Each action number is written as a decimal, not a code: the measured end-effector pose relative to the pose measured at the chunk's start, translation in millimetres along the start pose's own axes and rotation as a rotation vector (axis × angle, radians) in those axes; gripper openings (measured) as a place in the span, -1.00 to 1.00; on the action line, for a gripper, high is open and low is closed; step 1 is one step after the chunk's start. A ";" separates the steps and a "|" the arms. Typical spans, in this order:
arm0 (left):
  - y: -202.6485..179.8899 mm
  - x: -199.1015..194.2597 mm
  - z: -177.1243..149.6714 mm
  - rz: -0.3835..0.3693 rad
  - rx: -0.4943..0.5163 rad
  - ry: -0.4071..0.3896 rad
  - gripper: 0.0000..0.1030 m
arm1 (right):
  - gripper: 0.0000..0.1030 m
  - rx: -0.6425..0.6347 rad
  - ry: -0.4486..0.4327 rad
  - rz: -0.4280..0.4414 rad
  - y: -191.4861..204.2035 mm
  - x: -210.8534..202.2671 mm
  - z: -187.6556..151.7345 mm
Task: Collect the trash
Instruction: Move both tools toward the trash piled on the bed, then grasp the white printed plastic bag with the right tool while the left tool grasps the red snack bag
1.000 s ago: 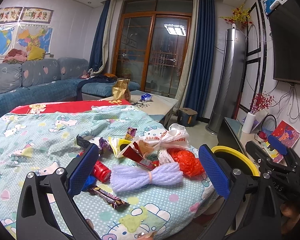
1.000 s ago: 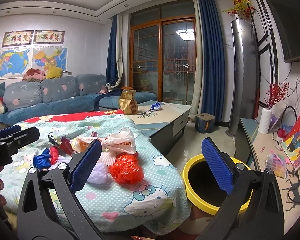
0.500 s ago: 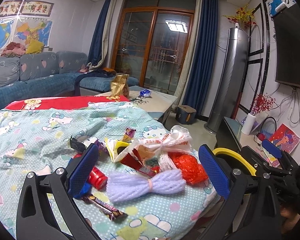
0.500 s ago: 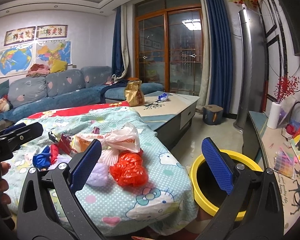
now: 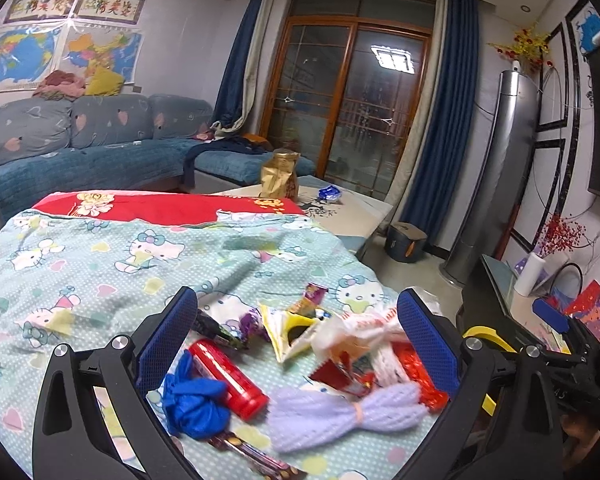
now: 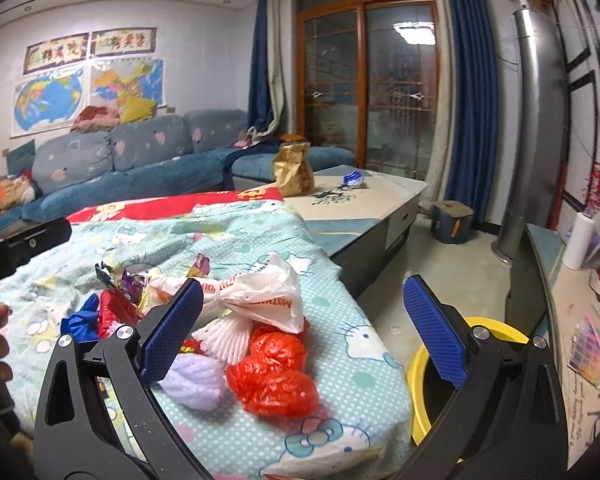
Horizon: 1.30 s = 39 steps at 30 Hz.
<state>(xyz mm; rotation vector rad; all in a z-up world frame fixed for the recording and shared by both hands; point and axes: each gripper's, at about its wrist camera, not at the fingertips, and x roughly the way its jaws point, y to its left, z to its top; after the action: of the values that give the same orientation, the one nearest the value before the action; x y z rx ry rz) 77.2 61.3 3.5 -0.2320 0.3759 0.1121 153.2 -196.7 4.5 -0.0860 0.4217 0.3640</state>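
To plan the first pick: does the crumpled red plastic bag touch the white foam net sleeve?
Touching. In the right wrist view, the crumpled red plastic bag presses against the lower edge of the white foam net sleeve, no cloth visible between them.

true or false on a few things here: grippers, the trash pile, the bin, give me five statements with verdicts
1. Both grippers are open and hold nothing. True: the left gripper and the right gripper each have their jaws spread wide, with nothing between the pads.
2. The yellow bin stands on the bedspread. False: it stands on the floor beside the bed.
3. The red plastic bag lies at the edge of the pile nearest the bin. True.
4. The red cylinder stands upright. False: it lies on its side, next to the crumpled blue glove.
5. The lavender foam net is already in the bin. False: it lies on the bedspread.
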 end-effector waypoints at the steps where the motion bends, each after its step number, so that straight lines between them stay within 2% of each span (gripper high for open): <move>1: 2.9 3.3 0.9 0.002 -0.003 0.004 0.88 | 0.79 -0.009 0.008 0.005 0.9 5.4 0.9; 4: 7.5 14.7 0.2 -0.012 -0.012 0.039 0.88 | 0.76 -0.005 0.044 0.036 -0.4 24.9 7.1; 10: 4.2 38.6 -17.2 -0.096 -0.012 0.145 0.87 | 0.33 0.047 0.107 0.090 -6.6 59.1 14.5; 13: 0.0 46.6 -24.8 -0.113 -0.009 0.178 0.87 | 0.13 0.058 0.164 0.125 -7.4 78.5 14.4; 18: -2.9 60.7 -34.5 -0.132 -0.020 0.234 0.55 | -0.10 0.095 0.226 0.145 -8.9 101.6 10.0; 23: -1.0 74.5 -43.5 -0.162 -0.055 0.288 0.44 | -0.60 0.124 0.269 0.169 -11.4 116.7 5.5; 25: -1.3 77.6 -46.5 -0.179 -0.065 0.304 0.40 | -0.69 0.136 0.272 0.183 -14.0 116.7 4.9; 28: -3.3 80.0 -50.6 -0.192 -0.067 0.312 0.20 | -0.78 0.149 0.253 0.194 -15.5 112.2 6.0; 31: -5.8 81.9 -53.8 -0.201 -0.066 0.323 -0.14 | -0.82 0.168 0.223 0.202 -16.7 104.0 9.2; 33: -7.5 83.5 -54.5 -0.207 -0.057 0.327 -0.46 | -0.84 0.178 0.203 0.199 -17.7 99.1 11.4; 36: -12.2 82.0 -55.1 -0.226 -0.032 0.332 -0.68 | -0.86 0.195 0.170 0.188 -19.3 91.0 14.6; 39: -14.1 77.0 -54.7 -0.240 -0.014 0.322 -0.74 | -0.87 0.201 0.136 0.173 -20.8 83.4 18.2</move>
<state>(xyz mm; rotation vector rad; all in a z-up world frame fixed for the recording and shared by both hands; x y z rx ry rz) 131.3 39.3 -72.1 -0.3085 0.6636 -0.1616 238.5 -185.9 -13.4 0.1229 0.5999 0.4859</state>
